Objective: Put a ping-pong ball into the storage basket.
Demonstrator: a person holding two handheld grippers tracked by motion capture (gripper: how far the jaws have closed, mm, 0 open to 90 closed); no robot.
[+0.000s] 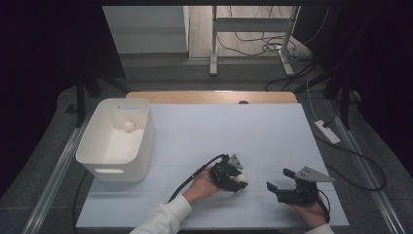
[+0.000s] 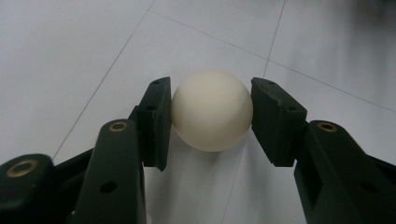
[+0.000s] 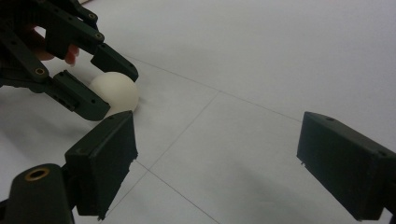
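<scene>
A: The left gripper (image 2: 211,112) has its jaws pressed on either side of the ball (image 2: 212,110), which sits low on the table (image 1: 219,131), toward five o'clock of its middle in the high view.

B: And the pads meet it about at its widest line?

A: Roughly, yes (it is smooth and round, so I wouldn't trust that much). If the grip is a touch above or below the middle, I think the ball could squirt out forward as it is lifted.

B: Where would it go?

A: It could roll across the table and off an edge. The right gripper (image 3: 219,158) rests nearby at three o'clock of the ball with its jaws wide and nothing between them, so it might block a roll that way.

B: The bin (image 1: 117,139)?

A: It stands at ten o'clock from the left gripper, well apart, with another ball (image 1: 128,126) already in it. A long carry gives a loose hold time to fail, and a drop from too high could bounce out again.
</scene>
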